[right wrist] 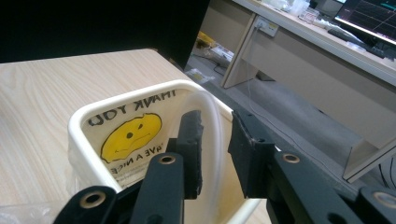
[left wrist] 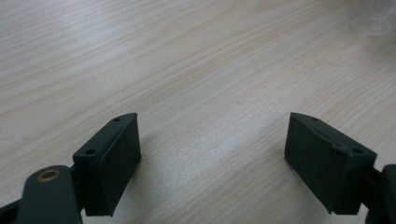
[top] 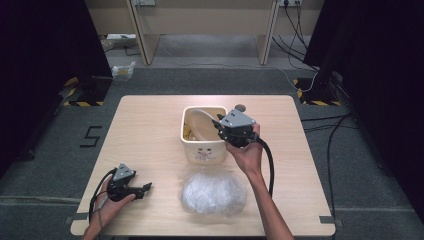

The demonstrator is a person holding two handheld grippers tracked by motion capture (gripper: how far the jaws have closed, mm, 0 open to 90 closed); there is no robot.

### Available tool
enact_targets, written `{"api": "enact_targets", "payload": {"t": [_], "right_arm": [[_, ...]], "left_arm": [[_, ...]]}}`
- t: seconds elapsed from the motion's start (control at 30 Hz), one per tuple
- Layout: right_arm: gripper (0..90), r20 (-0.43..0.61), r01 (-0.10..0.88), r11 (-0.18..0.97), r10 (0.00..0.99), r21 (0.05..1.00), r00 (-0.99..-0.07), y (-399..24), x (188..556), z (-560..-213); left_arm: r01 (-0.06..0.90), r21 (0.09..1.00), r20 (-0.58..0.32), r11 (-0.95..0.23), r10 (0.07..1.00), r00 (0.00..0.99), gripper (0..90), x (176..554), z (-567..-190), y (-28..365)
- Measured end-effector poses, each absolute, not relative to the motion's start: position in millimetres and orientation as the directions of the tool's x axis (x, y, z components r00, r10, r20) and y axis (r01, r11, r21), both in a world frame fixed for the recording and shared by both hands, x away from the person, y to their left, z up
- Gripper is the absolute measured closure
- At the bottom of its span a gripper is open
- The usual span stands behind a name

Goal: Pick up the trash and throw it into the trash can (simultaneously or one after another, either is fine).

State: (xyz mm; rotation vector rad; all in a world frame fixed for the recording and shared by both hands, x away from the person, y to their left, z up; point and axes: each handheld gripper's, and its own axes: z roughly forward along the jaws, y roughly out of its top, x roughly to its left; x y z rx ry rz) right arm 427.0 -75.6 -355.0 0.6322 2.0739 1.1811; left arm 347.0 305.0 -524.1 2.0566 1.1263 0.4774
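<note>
- The cream square bin [top: 202, 150] stands near the middle of the wooden table [top: 150, 125], with a small face print on its near wall.
- A plastic bag printed with a yellow smiley and "THANK YOU" [right wrist: 130, 135] lines the inside of the bin; in the right gripper view the print reads mirrored through the film.
- The right gripper [top: 220, 124] hangs over the bin's rim at about 3 o'clock of the bin, with its jaws pointing down toward the bin's inside.
- In the right gripper view its two black jaws stand a little apart, straddling a pale fold of the bag's edge [right wrist: 215, 121] that rises along the rim. The pads do not visibly press on the film, so the tongs read as released, with the fold between them.
- The person's right hand [top: 247, 152] holds that gripper from the 5 o'clock side of the bin.
- A crumpled heap of clear plastic film [top: 214, 191] lies on the table at 6 o'clock of the bin, just beside its near wall.
- The left gripper [top: 147, 188] rests low at about 8 o'clock of the bin, well apart from it, held in the left hand [top: 112, 200].
- In the left gripper view its jaws are spread wide over bare wood, released, with nothing between them.
</note>
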Motion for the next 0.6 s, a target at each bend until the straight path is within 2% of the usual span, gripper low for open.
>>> {"api": "enact_targets", "payload": {"t": [0.6], "right_arm": [[48.1,-0.24,0.152,0.451,0.695,0.879,-0.678,-107.8,385.4,-363.7]], "left_arm": [[0.565,0.748,-0.023,-0.349,0.837,0.547,17.5,346.9,-524.1,304.9]]}}
